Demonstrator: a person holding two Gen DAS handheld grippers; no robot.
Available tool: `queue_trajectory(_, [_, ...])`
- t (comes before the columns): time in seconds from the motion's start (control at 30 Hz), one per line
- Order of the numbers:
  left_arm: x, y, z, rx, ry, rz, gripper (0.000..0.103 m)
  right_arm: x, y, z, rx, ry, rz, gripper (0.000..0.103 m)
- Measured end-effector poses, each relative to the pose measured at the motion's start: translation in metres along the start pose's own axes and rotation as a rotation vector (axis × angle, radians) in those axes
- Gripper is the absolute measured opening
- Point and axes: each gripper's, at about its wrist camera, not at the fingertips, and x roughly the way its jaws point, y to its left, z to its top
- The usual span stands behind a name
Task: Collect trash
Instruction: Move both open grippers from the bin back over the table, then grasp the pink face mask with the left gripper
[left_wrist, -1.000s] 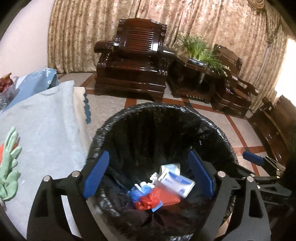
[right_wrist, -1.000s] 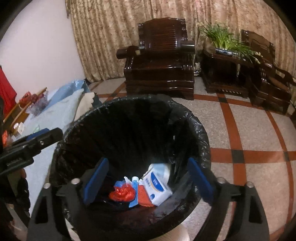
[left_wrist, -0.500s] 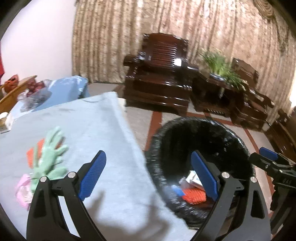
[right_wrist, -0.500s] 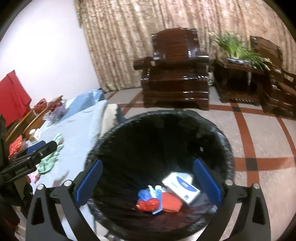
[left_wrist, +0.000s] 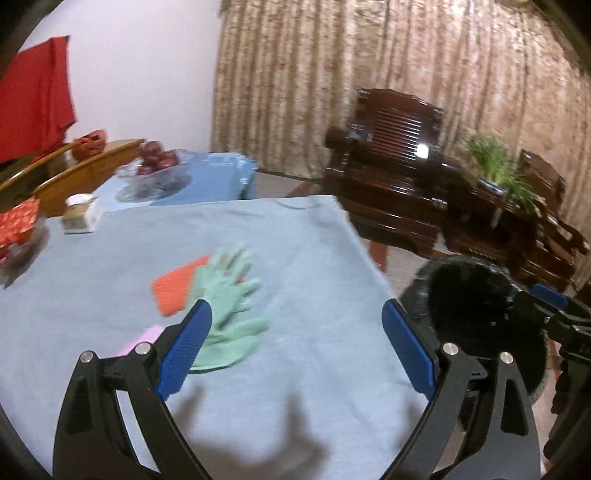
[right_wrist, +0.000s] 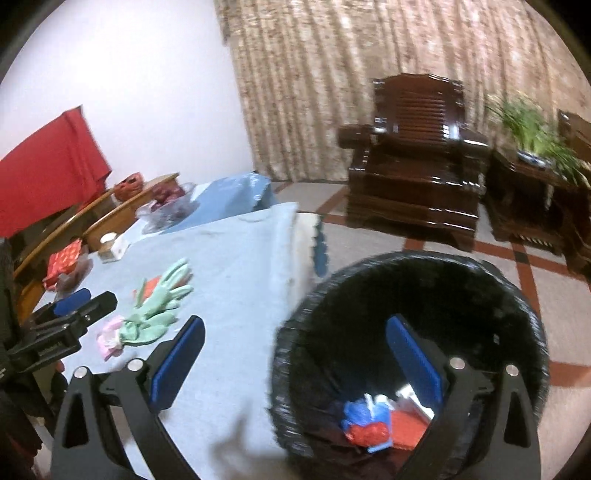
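A black-lined trash bin stands on the floor beside the table; red, blue and white trash lies at its bottom. On the blue tablecloth lie green rubber gloves, an orange-red packet and a pink scrap. My left gripper is open and empty above the cloth, just right of the gloves. Over the table edge and the bin rim my right gripper stands wide open, holding nothing. The gloves and pink scrap also show in the right wrist view.
At the table's far end stand a small white box, a red packet and a bowl of red fruit. Dark wooden armchairs and a potted plant line the curtain. Tiled floor surrounds the bin.
Both grippers have swung left from above the bin toward the table and risen a little. The gloves and packet now lie ahead of the left gripper; the bin has slid to the right.
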Motion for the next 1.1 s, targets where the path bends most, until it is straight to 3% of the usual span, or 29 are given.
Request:
queue_trajectory(0.5, [-0.009, 0.128, -0.03, -0.119, 0.038, 0.221, 0.091, 0.066, 0.091, -0.012, -0.097, 0.049, 0.1, 0.097])
queue_trajectory(0.83, [0.001, 0.168, -0.055, -0.146, 0.105, 0.251, 0.09, 0.102, 0.122, -0.035, -0.133, 0.109, 0.09, 0.097])
queue_trajectory(1.1, [0.016, 0.169, -0.068, -0.145, 0.144, 0.228, 0.089, 0.116, 0.128, -0.047, -0.143, 0.144, 0.07, 0.097])
